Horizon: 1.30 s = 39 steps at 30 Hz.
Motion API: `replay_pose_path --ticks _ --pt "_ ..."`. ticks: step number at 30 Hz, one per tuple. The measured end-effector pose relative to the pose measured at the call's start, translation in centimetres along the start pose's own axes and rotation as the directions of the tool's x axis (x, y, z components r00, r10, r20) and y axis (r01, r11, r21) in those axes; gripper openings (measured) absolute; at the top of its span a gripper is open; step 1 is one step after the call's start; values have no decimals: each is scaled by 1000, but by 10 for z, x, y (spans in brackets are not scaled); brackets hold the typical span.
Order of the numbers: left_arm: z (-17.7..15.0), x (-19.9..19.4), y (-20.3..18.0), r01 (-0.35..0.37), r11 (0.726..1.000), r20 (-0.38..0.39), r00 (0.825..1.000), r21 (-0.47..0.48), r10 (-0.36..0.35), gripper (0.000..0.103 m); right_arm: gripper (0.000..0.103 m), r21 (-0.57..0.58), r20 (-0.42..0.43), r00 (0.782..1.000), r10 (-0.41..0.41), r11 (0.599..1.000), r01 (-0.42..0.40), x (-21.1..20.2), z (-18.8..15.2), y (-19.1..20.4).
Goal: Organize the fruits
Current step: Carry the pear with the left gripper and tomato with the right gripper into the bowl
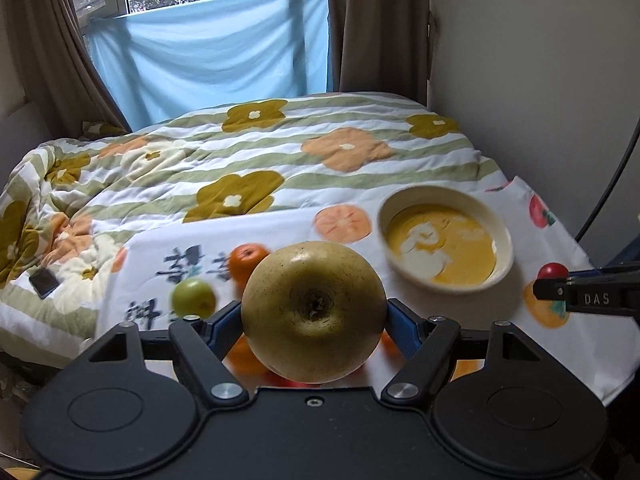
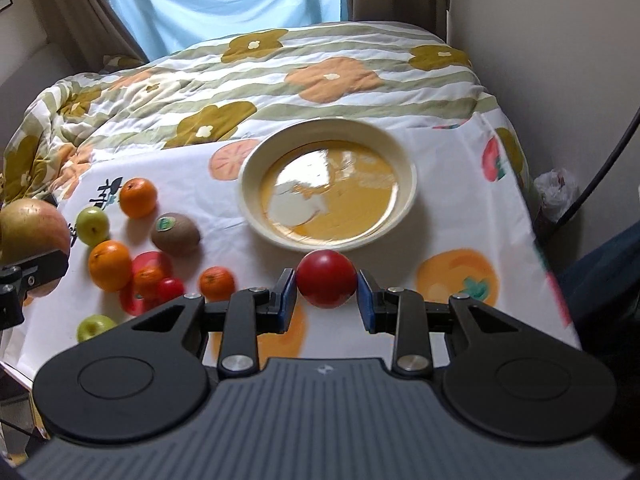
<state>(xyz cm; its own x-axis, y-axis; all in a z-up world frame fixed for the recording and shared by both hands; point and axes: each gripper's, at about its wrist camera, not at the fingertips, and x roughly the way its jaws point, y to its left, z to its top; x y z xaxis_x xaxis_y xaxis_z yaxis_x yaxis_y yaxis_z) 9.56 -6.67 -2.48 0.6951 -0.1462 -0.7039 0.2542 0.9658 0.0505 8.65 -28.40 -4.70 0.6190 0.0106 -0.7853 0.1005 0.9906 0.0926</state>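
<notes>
Left tongs (image 1: 314, 312) grip pear (image 1: 314, 312) | right tongs (image 2: 327, 280) grip red fruit (image 2: 327, 278), perhaps tomato

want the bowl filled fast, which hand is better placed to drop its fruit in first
Right, probably. The right gripper holds the red fruit just short of the bowl rim. The left gripper carries the big pear farther back, over the loose fruit.
</notes>
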Motion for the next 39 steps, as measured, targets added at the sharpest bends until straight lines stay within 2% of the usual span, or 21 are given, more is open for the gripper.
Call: replay_pose_path --ticks 9,15,22,29,39 --pt "39 51 -68 13 1000 -12 1000 0 -13 79 47 -47 22 999 28 999 -27 20 32 -68" --pt "59 90 -96 21 1000 -29 999 8 -21 79 47 -75 14 999 37 997 -36 48 56 -98" --pt "82 142 -117 29 997 -57 998 67 -25 79 47 -43 10 999 36 998 -35 81 77 -118" --pt "88 199 -131 55 990 -113 993 133 -40 79 47 6 -13 1000 20 1000 -20 104 81 -129" --pt "91 237 -138 79 978 -153 987 192 -49 80 47 70 -26 1000 2 998 0 118 83 -135"
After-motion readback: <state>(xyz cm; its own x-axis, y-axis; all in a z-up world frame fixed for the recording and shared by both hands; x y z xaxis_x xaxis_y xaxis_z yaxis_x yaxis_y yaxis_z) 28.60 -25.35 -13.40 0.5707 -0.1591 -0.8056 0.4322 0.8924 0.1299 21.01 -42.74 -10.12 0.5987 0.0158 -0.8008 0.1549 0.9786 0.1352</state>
